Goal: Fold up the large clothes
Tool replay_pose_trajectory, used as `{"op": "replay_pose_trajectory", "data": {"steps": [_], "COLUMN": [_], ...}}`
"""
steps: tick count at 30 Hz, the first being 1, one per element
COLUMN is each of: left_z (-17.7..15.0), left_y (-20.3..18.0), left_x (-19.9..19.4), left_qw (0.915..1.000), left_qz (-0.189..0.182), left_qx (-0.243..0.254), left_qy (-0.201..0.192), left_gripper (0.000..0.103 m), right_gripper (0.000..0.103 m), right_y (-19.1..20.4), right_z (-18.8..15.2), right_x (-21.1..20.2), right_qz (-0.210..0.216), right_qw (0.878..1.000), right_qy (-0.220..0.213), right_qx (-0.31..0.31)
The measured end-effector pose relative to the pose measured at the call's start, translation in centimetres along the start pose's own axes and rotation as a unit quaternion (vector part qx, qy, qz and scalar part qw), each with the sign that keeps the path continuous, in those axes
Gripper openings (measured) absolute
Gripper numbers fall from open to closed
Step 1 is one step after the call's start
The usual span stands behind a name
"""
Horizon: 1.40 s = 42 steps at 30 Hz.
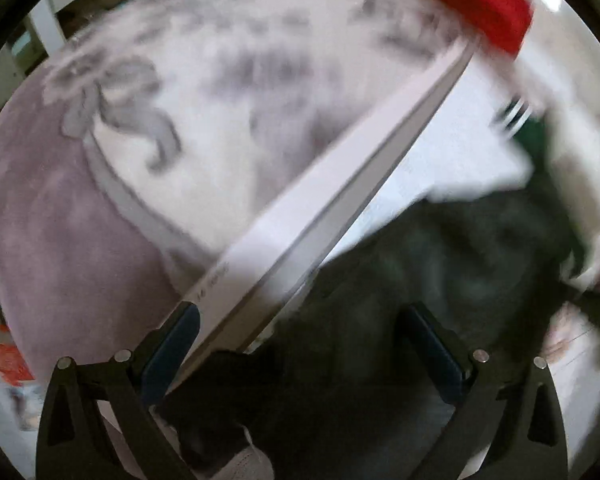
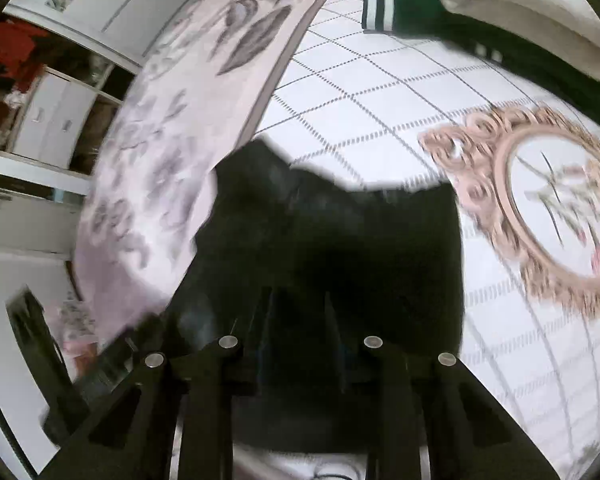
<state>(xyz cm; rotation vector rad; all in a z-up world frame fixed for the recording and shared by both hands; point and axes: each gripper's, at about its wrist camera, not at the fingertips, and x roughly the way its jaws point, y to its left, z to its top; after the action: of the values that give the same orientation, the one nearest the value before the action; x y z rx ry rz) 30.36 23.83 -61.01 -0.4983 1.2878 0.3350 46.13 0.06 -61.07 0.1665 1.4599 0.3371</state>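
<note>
A large black garment [image 1: 420, 288] lies on a bed with a white quilted cover [image 2: 380, 92]. My left gripper [image 1: 304, 332] is open just above the garment's edge, its blue-padded fingers [image 1: 176, 340] spread wide. The left wrist view is blurred by motion. My right gripper [image 2: 300, 320] is shut on the black garment [image 2: 332, 232], which bunches between the two fingers and covers their tips. A green garment with white cuff stripes [image 2: 384, 8] lies at the far side under a cream one [image 2: 520, 12].
A flowered pink bedspread [image 1: 80, 240] hangs over the bed's side past a pale band [image 1: 340, 184]. A red cloth [image 1: 480, 0] lies far off. A gold-framed emblem [image 2: 540, 208] is printed on the cover. White cabinets [image 2: 52, 116] stand to the left.
</note>
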Motion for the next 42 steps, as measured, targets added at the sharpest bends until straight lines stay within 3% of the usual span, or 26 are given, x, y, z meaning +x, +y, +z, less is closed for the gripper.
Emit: {"op": "replay_pose_trajectory", "data": {"steps": [2, 6, 8, 11, 12, 14, 18, 20, 21, 22, 23, 25, 27, 31, 34, 37, 39, 40, 41, 42], "left_z": [-0.4, -0.1, 0.1, 0.0, -0.2, -0.8, -2.4, -2.9, -3.0, -3.0, -2.9, -2.7, -2.8, -4.4, -5.9, -7.0, -7.4, -7.3, -7.5, -7.6], "left_y": [0.3, 1.1, 1.2, 1.0, 0.8, 0.5, 0.7, 1.6, 2.0, 2.3, 2.5, 2.6, 2.7, 3.8, 4.5, 4.5, 4.7, 4.6, 4.2, 4.0], "left_x": [1.5, 2.2, 2.2, 0.2, -0.9, -2.3, -0.8, 1.0, 1.8, 2.3, 2.5, 2.4, 1.3, -1.6, -2.5, -1.8, -1.4, -1.3, -1.6, -1.8], "left_qw": [1.0, 0.9998, 0.9996, 0.9996, 0.9997, 0.9997, 0.9978, 0.998, 0.9982, 0.9984, 0.9983, 0.9982, 0.9982, 0.9945, 0.9888, 0.9858, 0.9827, 0.9827, 0.9834, 0.9848], "left_qz": [-0.002, -0.01, -0.011, -0.012, -0.008, 0.006, 0.065, 0.056, 0.042, 0.03, 0.025, 0.028, 0.021, -0.03, -0.059, -0.059, -0.071, -0.072, -0.072, -0.07], "left_qx": [0.002, -0.012, -0.021, -0.024, -0.023, -0.02, -0.012, -0.026, -0.035, -0.042, -0.045, -0.045, -0.051, -0.1, -0.137, -0.156, -0.169, -0.169, -0.165, -0.157], "left_qy": [0.007, 0.008, 0.014, 0.003, -0.005, -0.012, 0.006, 0.017, 0.023, 0.026, 0.026, 0.026, 0.021, 0.013, 0.01, 0.019, 0.026, 0.027, 0.026, 0.021], "left_gripper": [0.103, 0.103, 0.103, 0.103, 0.103, 0.103, 0.103, 0.103, 0.103, 0.103, 0.103, 0.103, 0.103, 0.103, 0.103, 0.103, 0.103, 0.103, 0.103, 0.103], "right_gripper": [0.028, 0.028, 0.03, 0.032, 0.035, 0.054, 0.055, 0.057, 0.058, 0.065, 0.082, 0.092, 0.092, 0.092, 0.092, 0.094, 0.093, 0.086, 0.072, 0.068], "right_y": [0.8, 1.0, 0.3, -2.0, -2.6, -4.0, -5.7, -6.6, -6.5, -6.4, -6.3, -7.6, -9.0, -12.3, -14.3, -14.2, -12.9, -12.4, -12.3, -12.7], "right_z": [1.6, 3.2, 3.8, 3.6, 3.1, 0.8, -3.5, -5.2, -5.4, -5.4, -5.2, -4.9, -4.4, -4.4, -3.9, -2.6, -1.7, -1.6, -1.8, -2.5], "right_x": [3.5, 5.9, 5.2, 1.4, 0.0, -2.8, -1.8, 1.4, 2.2, 2.8, 3.5, 4.9, 4.5, 2.9, 4.9, 7.6, 7.9, 7.8, 7.4, 6.8], "right_qz": [-0.03, -0.045, -0.021, 0.055, 0.059, 0.04, -0.012, -0.019, -0.024, -0.035, -0.039, 0.001, 0.045, 0.123, 0.182, 0.275, 0.281, 0.272, 0.258, 0.256], "right_qw": [0.999, 0.998, 0.998, 0.994, 0.994, 0.996, 0.995, 0.992, 0.993, 0.994, 0.995, 0.99, 0.985, 0.977, 0.966, 0.946, 0.949, 0.953, 0.955, 0.951], "right_qy": [0.023, 0.041, 0.057, 0.064, 0.058, 0.042, 0.081, 0.11, 0.103, 0.093, 0.088, 0.119, 0.131, 0.107, 0.102, 0.091, 0.077, 0.069, 0.056, 0.047], "right_qx": [-0.008, 0.001, 0.026, 0.074, 0.077, 0.071, 0.056, 0.064, 0.06, 0.045, 0.034, 0.071, 0.103, 0.14, 0.153, 0.145, 0.123, 0.117, 0.135, 0.167]}}
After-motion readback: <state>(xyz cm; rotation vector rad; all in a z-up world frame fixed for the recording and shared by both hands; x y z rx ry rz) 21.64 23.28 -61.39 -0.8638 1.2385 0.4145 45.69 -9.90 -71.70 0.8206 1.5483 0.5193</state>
